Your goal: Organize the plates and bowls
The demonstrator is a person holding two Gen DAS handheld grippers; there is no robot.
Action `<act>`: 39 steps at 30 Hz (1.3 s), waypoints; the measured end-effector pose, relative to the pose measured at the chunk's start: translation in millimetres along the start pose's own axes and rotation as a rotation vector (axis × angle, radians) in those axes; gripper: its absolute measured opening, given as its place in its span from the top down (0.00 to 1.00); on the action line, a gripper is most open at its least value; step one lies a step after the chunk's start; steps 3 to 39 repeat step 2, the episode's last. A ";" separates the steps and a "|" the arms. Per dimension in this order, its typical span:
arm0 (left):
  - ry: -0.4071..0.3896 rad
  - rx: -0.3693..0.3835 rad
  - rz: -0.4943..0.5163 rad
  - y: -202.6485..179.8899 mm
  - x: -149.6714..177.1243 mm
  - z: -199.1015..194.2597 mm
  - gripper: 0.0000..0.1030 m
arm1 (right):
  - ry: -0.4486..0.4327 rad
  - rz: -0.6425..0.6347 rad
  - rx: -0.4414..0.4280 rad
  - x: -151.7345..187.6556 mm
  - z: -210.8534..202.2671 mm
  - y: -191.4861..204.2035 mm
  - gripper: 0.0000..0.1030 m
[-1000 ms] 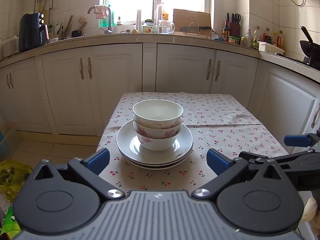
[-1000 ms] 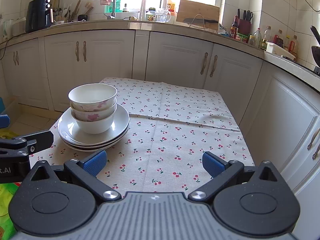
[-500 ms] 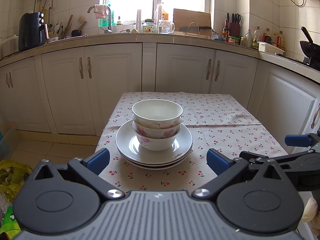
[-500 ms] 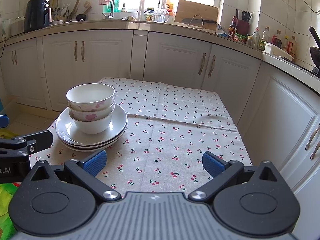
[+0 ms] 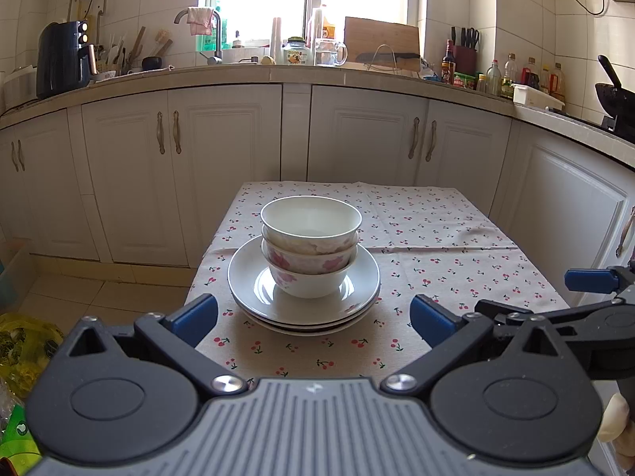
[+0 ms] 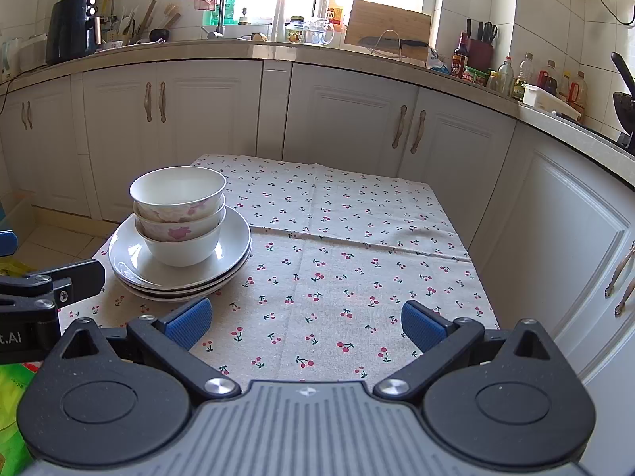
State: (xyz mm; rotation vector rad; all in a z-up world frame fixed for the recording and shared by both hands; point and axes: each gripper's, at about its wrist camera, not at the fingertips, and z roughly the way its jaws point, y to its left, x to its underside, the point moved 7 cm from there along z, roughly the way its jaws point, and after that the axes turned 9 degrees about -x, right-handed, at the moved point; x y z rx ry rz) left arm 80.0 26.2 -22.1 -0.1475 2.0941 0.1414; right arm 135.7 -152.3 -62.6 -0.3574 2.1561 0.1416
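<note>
three bowls (image 5: 310, 246) sat nested on stacked plates (image 5: 303, 289), both grippers (image 5: 313, 315) (image 6: 305, 323) spread and empty; lifting the top one carelessly could topple them.

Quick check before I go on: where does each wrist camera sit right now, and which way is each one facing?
Left wrist: on the open left gripper, facing the stacked bowls on the plates; right gripper at right edge.
Right wrist: on the open right gripper, facing the bare tablecloth; left gripper at left edge.
Shared: bowls, plates, tablecloth, cabinets.
</note>
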 end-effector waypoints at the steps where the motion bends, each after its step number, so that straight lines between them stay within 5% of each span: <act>1: -0.001 0.000 0.001 0.2 -0.1 0.1 0.01 | -0.001 0.000 0.000 0.0 -0.1 -0.1 0.00; 39: -0.001 0.000 0.001 0.1 -0.1 0.1 0.01 | -0.001 0.000 0.002 -0.1 0.1 0.1 0.00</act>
